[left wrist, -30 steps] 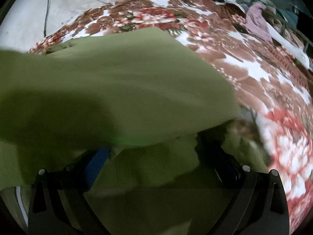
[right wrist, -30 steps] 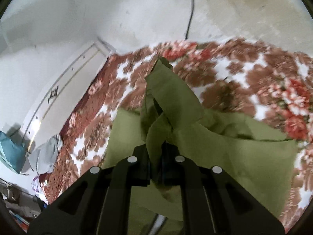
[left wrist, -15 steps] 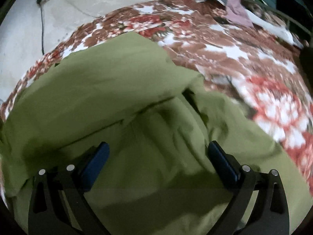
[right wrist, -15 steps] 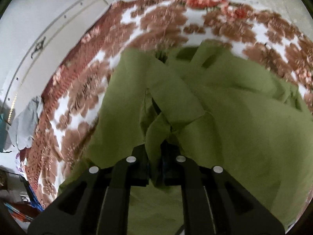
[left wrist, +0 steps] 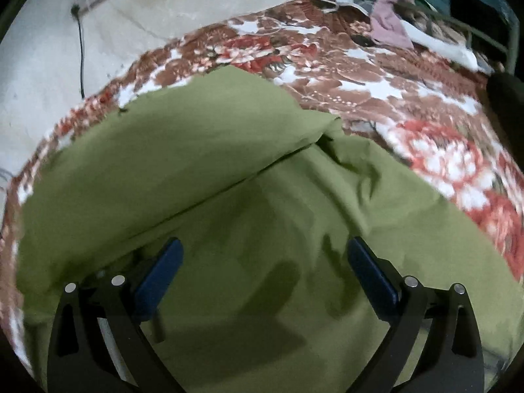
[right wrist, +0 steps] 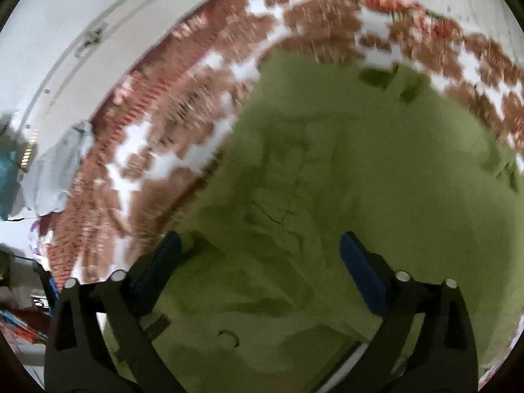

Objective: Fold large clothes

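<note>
An olive green garment point(left wrist: 203, 150) lies on a bed with a red and brown floral cover point(left wrist: 409, 98). In the left wrist view one layer is folded over the rest, with a straight fold edge running across the middle. My left gripper point(left wrist: 263, 255) is open and empty just above the cloth. The garment also fills the right wrist view point(right wrist: 360, 163), rumpled and blurred by motion. My right gripper point(right wrist: 260, 249) is open and empty above it, with blue pads point(right wrist: 360, 271) wide apart.
A white wall with a hanging cable point(left wrist: 80, 52) runs behind the bed. Other clothes point(left wrist: 389, 23) are piled at the bed's far right corner. In the right wrist view a grey cloth point(right wrist: 62, 167) lies at the bed's left edge, beside clutter on the floor.
Both grippers have let go of the green garment and opened. The cloth has dropped flat onto the bed with one layer folded over. The right gripper was shut on it half a second ago.
</note>
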The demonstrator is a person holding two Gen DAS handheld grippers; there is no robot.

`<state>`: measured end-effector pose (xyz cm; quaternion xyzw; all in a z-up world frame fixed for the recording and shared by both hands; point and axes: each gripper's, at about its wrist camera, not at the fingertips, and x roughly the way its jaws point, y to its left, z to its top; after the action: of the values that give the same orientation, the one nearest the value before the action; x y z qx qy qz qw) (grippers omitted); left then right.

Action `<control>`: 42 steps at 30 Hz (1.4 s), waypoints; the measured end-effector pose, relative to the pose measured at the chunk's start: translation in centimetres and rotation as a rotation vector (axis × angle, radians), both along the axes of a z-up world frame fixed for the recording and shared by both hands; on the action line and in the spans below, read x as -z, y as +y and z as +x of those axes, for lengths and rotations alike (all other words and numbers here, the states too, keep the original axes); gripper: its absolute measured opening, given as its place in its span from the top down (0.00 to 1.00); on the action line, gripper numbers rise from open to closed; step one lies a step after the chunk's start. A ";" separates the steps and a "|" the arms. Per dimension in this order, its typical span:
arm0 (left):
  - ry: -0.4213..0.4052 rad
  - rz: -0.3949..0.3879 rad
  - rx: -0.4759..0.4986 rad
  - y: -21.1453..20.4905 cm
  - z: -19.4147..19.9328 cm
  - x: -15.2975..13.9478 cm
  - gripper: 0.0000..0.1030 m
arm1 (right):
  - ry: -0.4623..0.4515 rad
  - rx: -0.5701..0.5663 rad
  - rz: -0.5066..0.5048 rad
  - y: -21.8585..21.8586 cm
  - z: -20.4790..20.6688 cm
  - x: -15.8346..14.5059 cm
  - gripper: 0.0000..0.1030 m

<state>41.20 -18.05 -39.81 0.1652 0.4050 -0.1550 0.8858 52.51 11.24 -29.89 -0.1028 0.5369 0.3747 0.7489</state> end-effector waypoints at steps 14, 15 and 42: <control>-0.009 0.149 -0.174 19.4 -1.1 -1.4 0.05 | -0.090 0.413 -0.228 -23.8 9.6 1.9 0.05; -0.017 0.164 -0.199 21.6 -0.4 -1.8 0.05 | -0.085 0.432 -0.244 -24.8 9.5 2.7 0.05; 0.341 -0.384 -0.511 39.5 11.7 0.2 0.53 | -0.021 0.726 -0.360 -38.3 9.8 12.3 0.05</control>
<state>52.88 21.46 -40.01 -0.1391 0.5386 -0.0275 0.8306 62.27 -27.03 -42.21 -0.0396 0.5876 -0.0152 0.8080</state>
